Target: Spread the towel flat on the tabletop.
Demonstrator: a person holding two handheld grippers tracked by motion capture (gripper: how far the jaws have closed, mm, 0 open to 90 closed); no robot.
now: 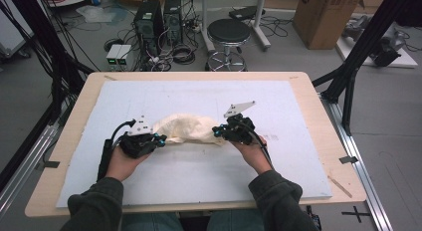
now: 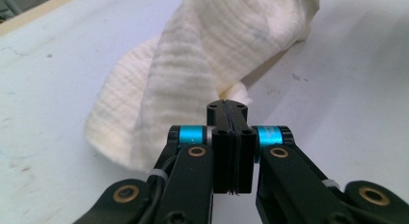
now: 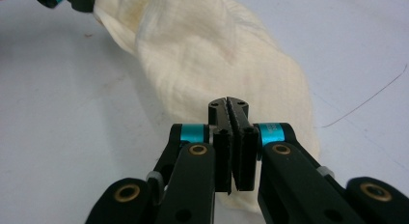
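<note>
This is a lab or research workroom set up for recording. Past the wooden surface (image 1: 318, 121), topped with a white board (image 1: 278, 156), two desktop computer towers (image 1: 159, 22) stand on the grey floor amid tangled cables (image 1: 174, 54). A black round stool (image 1: 228, 33) stands beside them, with an open cardboard box (image 1: 326, 17) to the right. Black metal frame struts (image 1: 356, 57) rise at both sides of the surface, and small white electronic boxes (image 1: 118, 56) sit on the floor.

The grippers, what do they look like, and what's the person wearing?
Each gripper, left and right, is black with shiny blue rollers and brass-coloured rivets by the jaws. A grey three-cornered plate sits on top and a black cable trails behind. The person wears dark grey-green sleeves.
</note>
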